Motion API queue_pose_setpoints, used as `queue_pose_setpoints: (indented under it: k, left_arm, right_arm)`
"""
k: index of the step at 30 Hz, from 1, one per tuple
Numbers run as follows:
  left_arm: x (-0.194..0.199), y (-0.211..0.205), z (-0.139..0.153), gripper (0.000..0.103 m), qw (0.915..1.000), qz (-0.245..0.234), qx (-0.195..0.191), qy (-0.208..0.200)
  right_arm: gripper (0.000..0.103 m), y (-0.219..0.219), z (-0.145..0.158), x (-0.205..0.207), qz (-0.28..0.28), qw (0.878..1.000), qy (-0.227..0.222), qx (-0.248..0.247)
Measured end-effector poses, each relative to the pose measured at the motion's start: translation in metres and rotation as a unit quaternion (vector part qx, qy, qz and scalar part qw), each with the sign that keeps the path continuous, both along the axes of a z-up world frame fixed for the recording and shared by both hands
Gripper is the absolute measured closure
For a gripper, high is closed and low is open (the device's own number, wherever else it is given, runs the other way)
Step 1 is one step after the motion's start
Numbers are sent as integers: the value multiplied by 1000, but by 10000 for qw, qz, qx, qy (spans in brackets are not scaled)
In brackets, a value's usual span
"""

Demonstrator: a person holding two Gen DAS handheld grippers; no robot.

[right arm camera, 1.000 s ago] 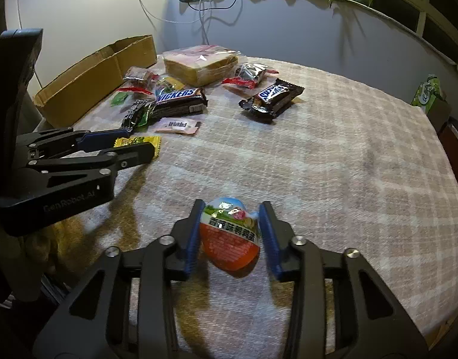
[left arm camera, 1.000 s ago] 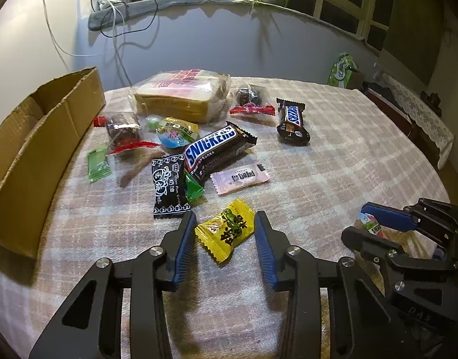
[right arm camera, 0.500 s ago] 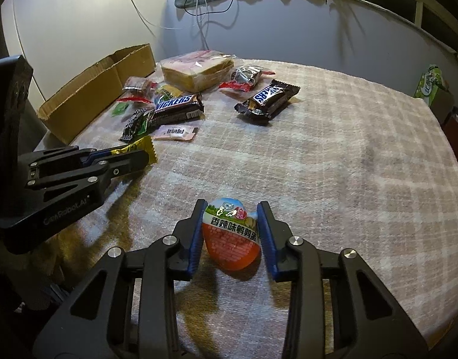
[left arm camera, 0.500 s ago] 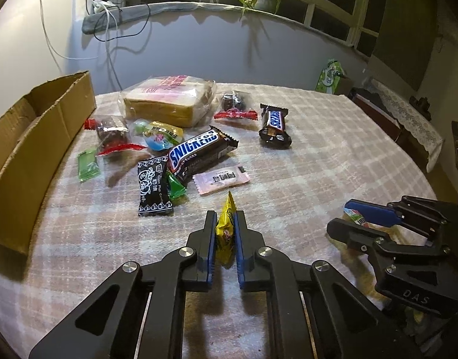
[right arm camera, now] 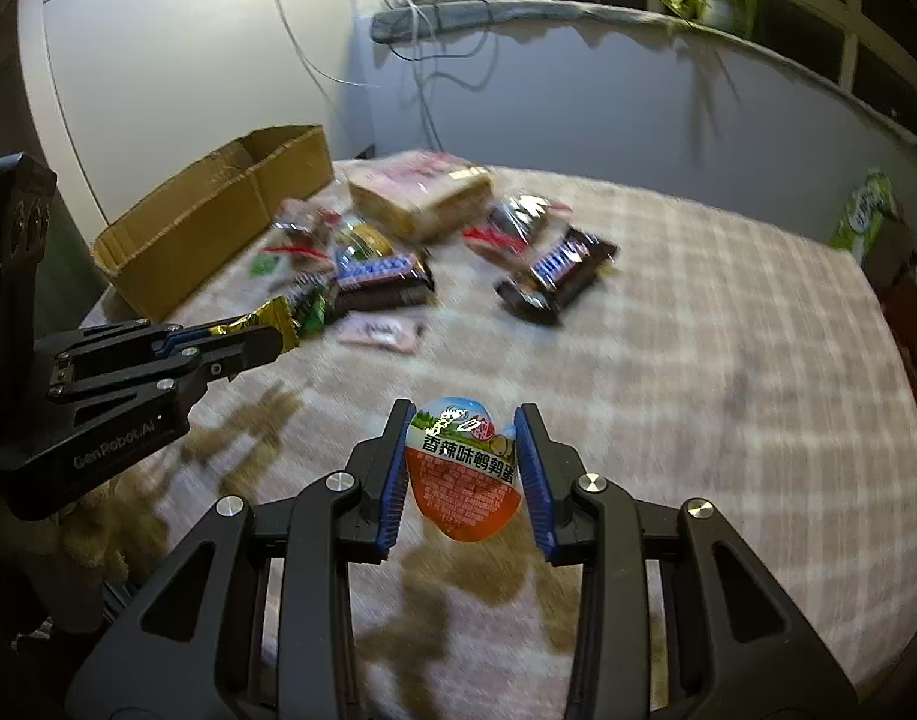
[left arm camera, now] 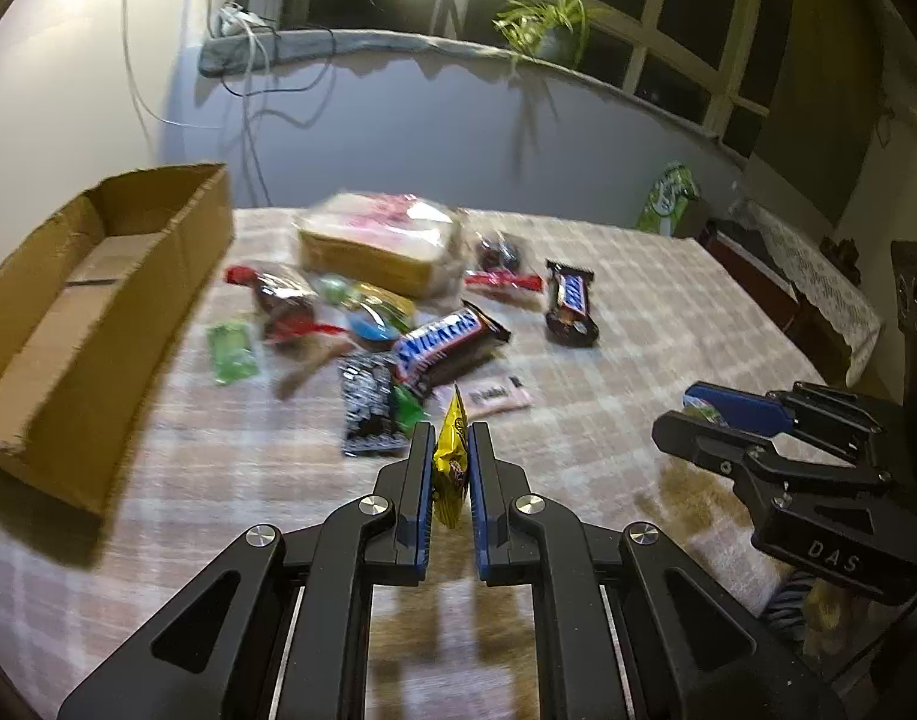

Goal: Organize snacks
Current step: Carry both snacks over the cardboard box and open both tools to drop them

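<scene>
Left wrist view, your left gripper (left arm camera: pixel 450 450) pinching yellow candy (left arm camera: pixel 450 468), your right gripper (right arm camera: pixel 463 468) clamping egg packet (right arm camera: pixel 465 474), cardboard box (left arm camera: pixel 86 300) nearby.

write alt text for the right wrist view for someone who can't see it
The right gripper is shut on an egg-shaped orange snack pack above a checked tablecloth. To its left, the left gripper pinches a yellow candy wrapper. Beyond lie blurred snack bars, a bagged bread loaf and an open cardboard box.

Round table, plaid cloth (left arm camera: pixel 668 324): cardboard box (left arm camera: pixel 68 324), bread pack (left arm camera: pixel 374 246), 2 Snickers bars (left arm camera: pixel 446 342).
</scene>
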State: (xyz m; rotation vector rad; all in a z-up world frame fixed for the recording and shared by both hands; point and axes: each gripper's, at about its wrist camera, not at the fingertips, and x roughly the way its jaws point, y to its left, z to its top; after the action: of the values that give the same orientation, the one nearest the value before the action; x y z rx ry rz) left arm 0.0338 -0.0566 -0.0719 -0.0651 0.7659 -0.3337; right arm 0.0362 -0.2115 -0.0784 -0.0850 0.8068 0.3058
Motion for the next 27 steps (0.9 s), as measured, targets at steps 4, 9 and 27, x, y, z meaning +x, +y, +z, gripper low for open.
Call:
queue_pose_setpoints:
  k: [4, 9, 27]
  left_arm:
    - [1, 18, 11, 94, 9997, 181, -62, -119]
    - [5, 46, 27, 94, 9984, 469, -91, -295]
    - [30, 152, 43, 94, 9884, 1447, 102, -456]
  right_arm:
    - [68, 18, 13, 12, 209, 9997, -147, 10]
    - [68, 51, 30, 30, 566, 9977, -357, -50]
    - [68, 182, 50, 109, 1649, 9853, -395, 204]
